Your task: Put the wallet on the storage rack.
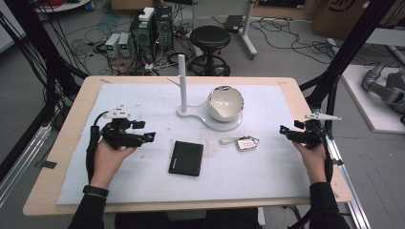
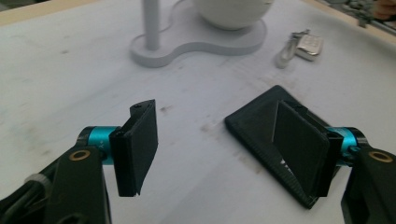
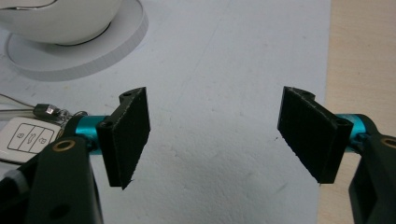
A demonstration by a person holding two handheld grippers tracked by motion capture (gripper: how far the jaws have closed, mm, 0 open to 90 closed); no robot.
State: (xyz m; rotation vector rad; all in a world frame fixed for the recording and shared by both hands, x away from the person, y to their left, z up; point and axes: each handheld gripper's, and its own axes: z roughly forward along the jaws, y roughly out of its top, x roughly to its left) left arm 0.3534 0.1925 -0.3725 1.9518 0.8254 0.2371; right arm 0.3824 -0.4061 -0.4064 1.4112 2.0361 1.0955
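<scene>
- Grippers sit at opposite sides of the white mat (image 1: 143, 181): the left gripper (image 1: 149, 137) is held in the person's left hand (image 1: 111, 155) near the mat's left part, and the right gripper (image 1: 283, 130) is held in the right hand (image 1: 313, 155) at the mat's right edge.
- Left gripper, seen in its own view (image 2: 224, 140), has its jaws spread wide with nothing between them; it hangs just above the mat, and one jaw overlaps the near corner of the black wallet (image 2: 261, 126) in that view, though contact cannot be told.
- Right gripper, in its own view (image 3: 219, 130), also has its jaws wide apart and empty, over bare mat beside the wooden table (image 3: 359, 56) edge.
- Black wallet (image 1: 186, 158) lies flat and closed near the mat's middle, between the two grippers and nearer the left one.
- Car key fob (image 1: 246, 144) with its ring and strap lies right of the wallet, apart from it; it shows beside the right gripper's left jaw (image 3: 25, 137).
- White bowl (image 1: 225, 103) rests tilted on a white stand (image 1: 191, 114) with an upright post (image 1: 182, 81), behind the wallet and the fob.
</scene>
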